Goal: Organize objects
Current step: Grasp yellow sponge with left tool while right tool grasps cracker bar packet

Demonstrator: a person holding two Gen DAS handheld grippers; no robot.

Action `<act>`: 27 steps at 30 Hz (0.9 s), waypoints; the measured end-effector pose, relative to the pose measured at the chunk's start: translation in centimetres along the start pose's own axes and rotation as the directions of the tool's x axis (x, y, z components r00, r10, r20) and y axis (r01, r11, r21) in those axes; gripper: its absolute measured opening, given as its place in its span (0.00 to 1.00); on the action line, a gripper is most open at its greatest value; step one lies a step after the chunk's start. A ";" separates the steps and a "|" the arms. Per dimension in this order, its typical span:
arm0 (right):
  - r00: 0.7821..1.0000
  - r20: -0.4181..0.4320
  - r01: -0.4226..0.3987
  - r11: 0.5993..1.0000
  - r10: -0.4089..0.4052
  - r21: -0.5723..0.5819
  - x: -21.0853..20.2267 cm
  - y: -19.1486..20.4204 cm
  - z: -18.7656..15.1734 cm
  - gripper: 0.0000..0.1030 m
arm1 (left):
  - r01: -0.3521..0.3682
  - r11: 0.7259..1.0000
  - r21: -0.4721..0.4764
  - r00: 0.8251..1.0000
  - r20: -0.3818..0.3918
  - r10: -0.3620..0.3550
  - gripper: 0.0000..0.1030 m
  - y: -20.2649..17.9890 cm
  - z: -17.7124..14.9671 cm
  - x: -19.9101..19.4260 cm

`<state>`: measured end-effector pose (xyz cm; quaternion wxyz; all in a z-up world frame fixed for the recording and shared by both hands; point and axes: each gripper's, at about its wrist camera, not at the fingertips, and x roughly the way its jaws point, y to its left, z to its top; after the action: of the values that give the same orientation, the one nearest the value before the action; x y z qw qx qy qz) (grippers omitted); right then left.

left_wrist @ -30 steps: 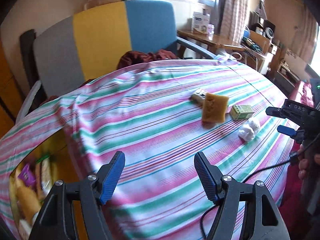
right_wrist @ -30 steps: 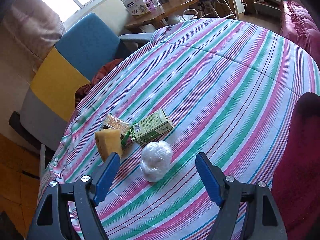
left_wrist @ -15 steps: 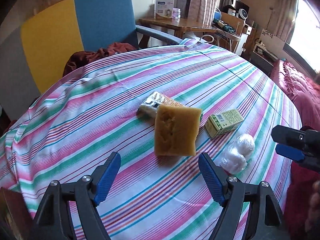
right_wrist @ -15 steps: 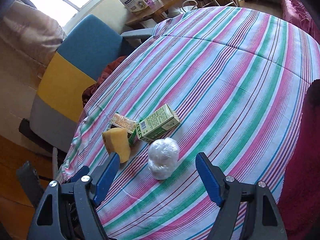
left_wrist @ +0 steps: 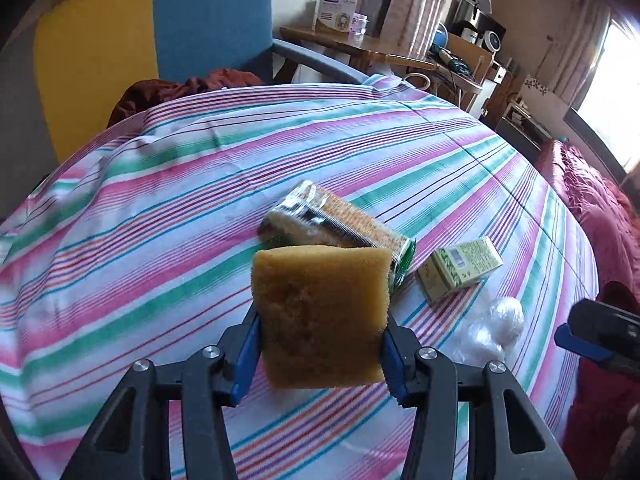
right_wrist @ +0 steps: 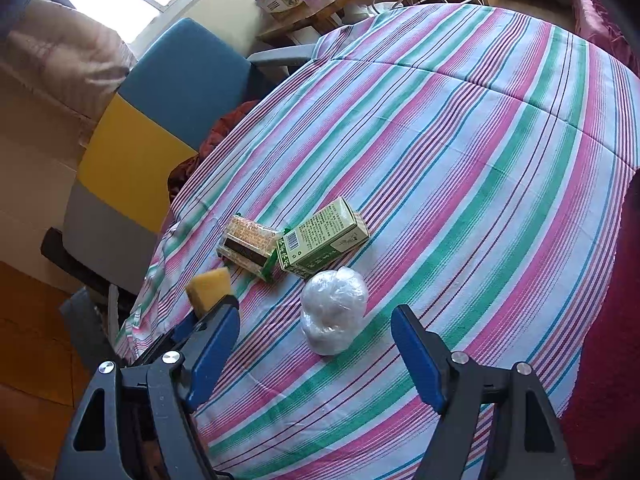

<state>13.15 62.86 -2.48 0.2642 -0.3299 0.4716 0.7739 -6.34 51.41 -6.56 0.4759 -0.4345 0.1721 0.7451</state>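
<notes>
While most of the sorting is judged to be undone, a first pick is under way: the yellow sponge (left_wrist: 322, 316) is clamped between the blue pads of the left gripper (left_wrist: 320, 344), whose jaws have just been closing onto it. Whether the sponge has been lifted clear of the striped tablecloth (left_wrist: 160, 216) cannot be told for certain, though in the right wrist view it seems to be raised a little above the cloth.

Three things are left lying loose. Just beyond the held sponge, touching or nearly touching its far edge, a wrapped packet of crackers (left_wrist: 340, 222) is seen. To the right of the left gripper and somewhat ahead, a small green carton (left_wrist: 460, 270) lies on its side; nearer and further right, a white bundle wrapped in clear plastic (left_wrist: 490, 330) rests on the cloth.

That bundle lies just ahead of the right gripper (right_wrist: 316, 348), roughly between the lines of its fingers, but it is not touched; those jaws are held wide and nothing is carried.

The sponge is seen as a squarish block, coarse-pored, mustard-coloured and darker, perhaps worn, at its middle; it is pinched by its two side edges and looks slightly squeezed.
</notes>
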 end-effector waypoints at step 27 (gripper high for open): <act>0.934 -0.067 0.195 0.657 -0.352 -0.728 13.8 14.8 3.3 0.77 | -0.073 0.978 -0.195 0.997 0.019 0.079 0.51 6.8 -12.9 -14.5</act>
<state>-7.23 61.02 -3.66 0.1811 -0.5501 0.1052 0.8084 -3.48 31.37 -3.09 0.4047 -0.4620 0.1089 0.7816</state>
